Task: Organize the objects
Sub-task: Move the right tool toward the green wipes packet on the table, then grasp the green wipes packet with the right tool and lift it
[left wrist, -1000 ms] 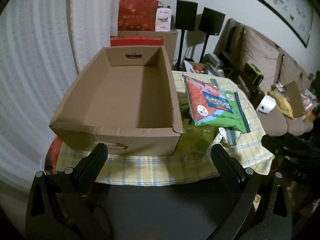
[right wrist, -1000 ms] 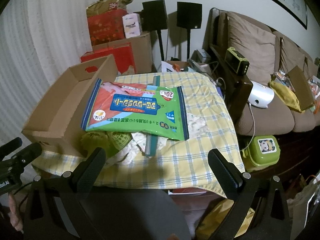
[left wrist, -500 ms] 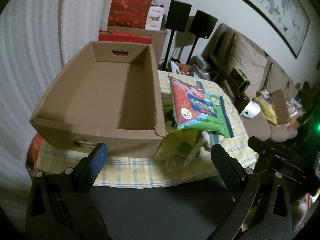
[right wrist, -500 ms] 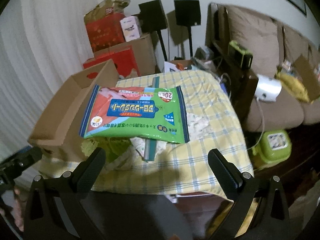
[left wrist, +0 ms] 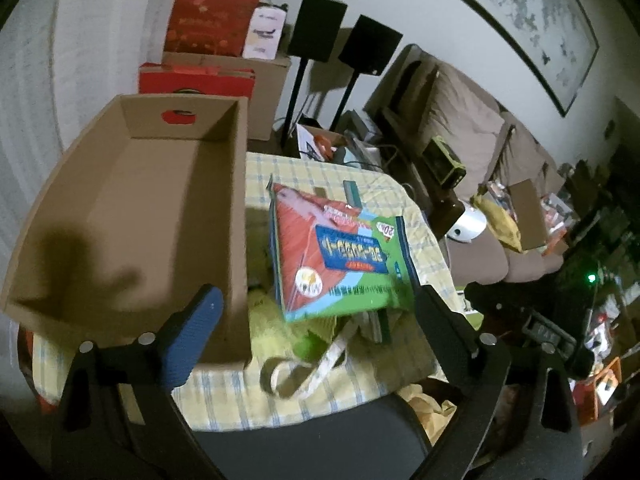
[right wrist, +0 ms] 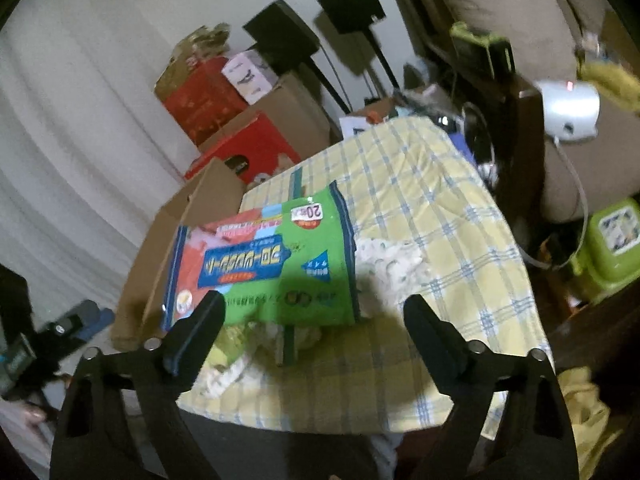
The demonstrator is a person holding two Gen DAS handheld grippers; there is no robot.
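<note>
An empty open cardboard box [left wrist: 132,216] stands on the left of a table with a yellow checked cloth [left wrist: 384,196]. A green, red and blue plastic pack [left wrist: 340,256] lies on top of a pile of yellow-green cloth and a white bag [left wrist: 296,344] just right of the box. My left gripper [left wrist: 316,304] is open and empty, above the table's near edge in front of the pack. My right gripper [right wrist: 314,312] is open and empty, close over the near edge of the pack [right wrist: 264,268]. The box [right wrist: 188,236] shows at the left there.
Red and brown boxes [left wrist: 216,36] and two black speakers on stands [left wrist: 320,28] stand behind the table. A brown sofa [left wrist: 480,148] with clutter is on the right. A green lidded container [right wrist: 612,240] sits on the floor by the sofa.
Both grippers have moved forward and lower toward the table. The pack and box now look larger and closer. Nothing on the table has moved.
</note>
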